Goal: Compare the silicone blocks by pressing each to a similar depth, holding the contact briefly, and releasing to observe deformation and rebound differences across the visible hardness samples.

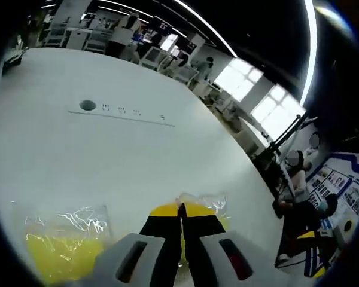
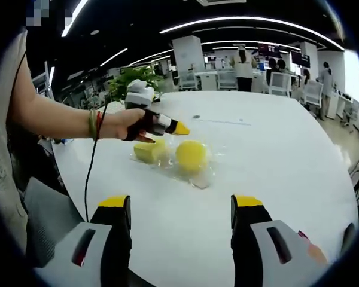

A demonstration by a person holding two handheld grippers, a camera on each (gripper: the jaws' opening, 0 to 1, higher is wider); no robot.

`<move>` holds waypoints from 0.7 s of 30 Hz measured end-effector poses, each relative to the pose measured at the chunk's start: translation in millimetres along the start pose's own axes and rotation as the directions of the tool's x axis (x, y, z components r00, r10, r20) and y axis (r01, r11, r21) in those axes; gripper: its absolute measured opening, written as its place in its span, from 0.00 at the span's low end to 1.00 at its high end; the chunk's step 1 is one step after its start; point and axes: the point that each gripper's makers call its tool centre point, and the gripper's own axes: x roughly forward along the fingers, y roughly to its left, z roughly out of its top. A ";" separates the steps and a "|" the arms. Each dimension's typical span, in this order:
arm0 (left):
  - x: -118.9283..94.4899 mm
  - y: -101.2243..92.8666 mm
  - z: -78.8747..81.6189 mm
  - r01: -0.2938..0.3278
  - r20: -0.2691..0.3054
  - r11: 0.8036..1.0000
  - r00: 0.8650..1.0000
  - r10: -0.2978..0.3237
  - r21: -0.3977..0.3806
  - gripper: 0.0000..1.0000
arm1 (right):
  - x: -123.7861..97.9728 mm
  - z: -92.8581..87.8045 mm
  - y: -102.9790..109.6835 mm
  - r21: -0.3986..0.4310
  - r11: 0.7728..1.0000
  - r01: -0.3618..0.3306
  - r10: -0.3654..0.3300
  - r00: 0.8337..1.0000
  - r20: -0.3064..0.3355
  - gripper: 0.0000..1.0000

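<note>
on the white table, toward its left side, two yellow silicone blocks lie side by side in crinkled clear plastic wrap: a squarish pale yellow silicone block on the left and a rounder, brighter yellow silicone block just right of it. the left gripper, held in a person's hand with a cable trailing down, has its yellow-tipped jaws closed together with nothing between them, the tip just above the rounder block; whether it touches cannot be told. the right gripper sits nearer, jaws spread wide and empty. open tabletop stretches right and far of the blocks; the left table edge runs close beside them.
</note>
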 end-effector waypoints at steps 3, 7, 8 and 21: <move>3.3 7.0 -2.6 -0.020 -0.001 1.000 1.000 0.020 -0.016 0.00 | 1.5 -2.6 0.3 0.001 1.000 -0.004 0.004 1.000 -0.013 0.62; 9.5 18.4 -4.3 -0.035 -0.001 0.998 0.999 0.035 -0.050 0.00 | 3.1 -4.1 1.9 -0.004 1.000 -0.013 0.012 1.000 -0.020 0.60; 10.9 22.2 -6.0 -0.052 -0.008 0.997 0.999 0.052 -0.060 0.00 | 3.7 -4.9 2.4 -0.009 1.000 -0.014 0.014 1.000 -0.026 0.60; 16.8 36.5 -10.2 -0.117 -0.025 0.993 0.993 0.118 0.016 0.03 | 5.7 -1.6 5.3 -0.014 1.000 -0.028 0.028 0.999 -0.023 0.59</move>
